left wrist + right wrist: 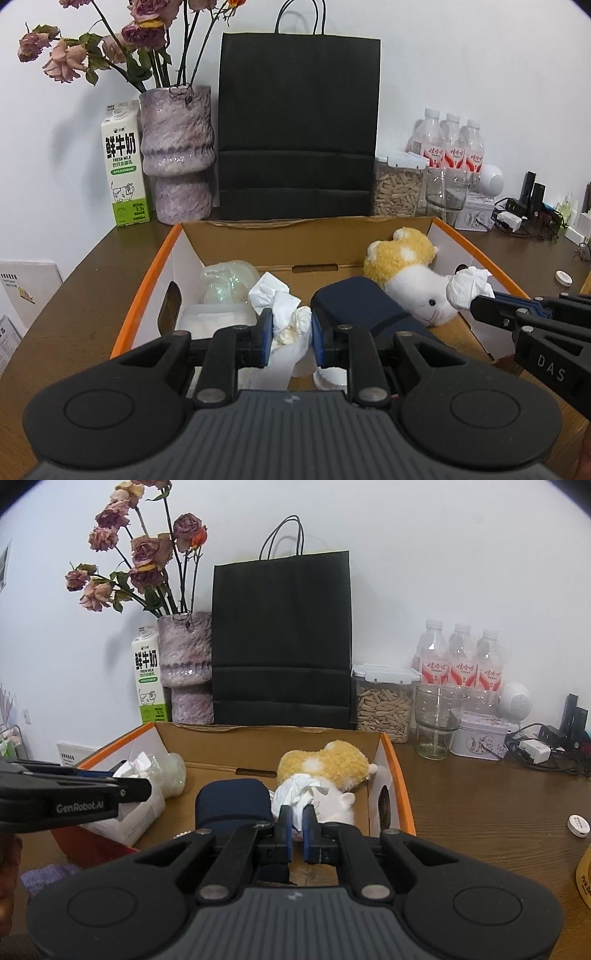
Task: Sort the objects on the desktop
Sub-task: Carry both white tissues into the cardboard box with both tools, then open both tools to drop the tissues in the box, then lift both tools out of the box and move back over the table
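Left gripper (pixel 291 328) clamped on crumpled white tissue (pixel 286 314); right gripper (pixel 295 827) pinched shut on another tissue wad (pixel 299 794). Both over open cardboard box (pixel 258 243), fluffy yellow-white plush toy (pixel 402 266) just ahead. Beyond, matte black paper bag (pixel 297 125); left, carton (pixel 123 166) reading "FRESH MILK".

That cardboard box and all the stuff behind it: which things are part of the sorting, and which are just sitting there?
In the job:
cardboard box
crumpled tissue
second tissue
plush toy
dark pouch

Lying about:
black bag
vase
milk carton
water bottles
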`<control>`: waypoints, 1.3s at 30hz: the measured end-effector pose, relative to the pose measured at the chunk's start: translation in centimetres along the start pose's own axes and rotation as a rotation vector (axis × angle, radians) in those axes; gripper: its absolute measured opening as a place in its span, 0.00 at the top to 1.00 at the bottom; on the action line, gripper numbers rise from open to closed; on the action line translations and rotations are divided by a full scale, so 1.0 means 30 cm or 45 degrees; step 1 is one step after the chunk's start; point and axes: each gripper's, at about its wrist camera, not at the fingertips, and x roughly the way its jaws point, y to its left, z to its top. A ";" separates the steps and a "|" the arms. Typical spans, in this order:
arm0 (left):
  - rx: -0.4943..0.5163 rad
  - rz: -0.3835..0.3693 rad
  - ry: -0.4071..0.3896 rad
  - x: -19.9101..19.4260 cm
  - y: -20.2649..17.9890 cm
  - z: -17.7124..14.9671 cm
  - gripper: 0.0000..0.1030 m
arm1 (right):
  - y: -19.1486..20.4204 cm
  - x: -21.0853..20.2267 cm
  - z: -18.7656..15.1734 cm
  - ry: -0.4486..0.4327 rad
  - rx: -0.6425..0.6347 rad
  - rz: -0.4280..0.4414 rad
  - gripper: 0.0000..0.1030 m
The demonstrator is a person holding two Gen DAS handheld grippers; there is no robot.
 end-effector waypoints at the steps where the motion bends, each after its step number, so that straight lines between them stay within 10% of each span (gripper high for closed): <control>1: 0.003 0.000 0.007 0.004 -0.001 -0.001 0.79 | 0.000 0.000 0.000 0.001 0.000 0.000 0.96; 12: 0.025 0.053 0.022 0.013 -0.010 -0.013 0.55 | -0.001 -0.009 -0.003 0.007 0.003 0.005 0.87; 17: 0.028 0.105 -0.028 -0.004 -0.008 -0.014 0.09 | -0.002 -0.016 -0.005 0.008 0.001 -0.003 0.21; 21: 0.013 0.116 -0.068 -0.026 -0.001 -0.016 0.00 | 0.009 -0.034 -0.003 -0.016 -0.014 0.001 0.02; 39: -0.022 0.111 -0.096 -0.059 0.010 -0.017 0.00 | 0.009 -0.038 0.002 -0.006 -0.008 -0.010 0.00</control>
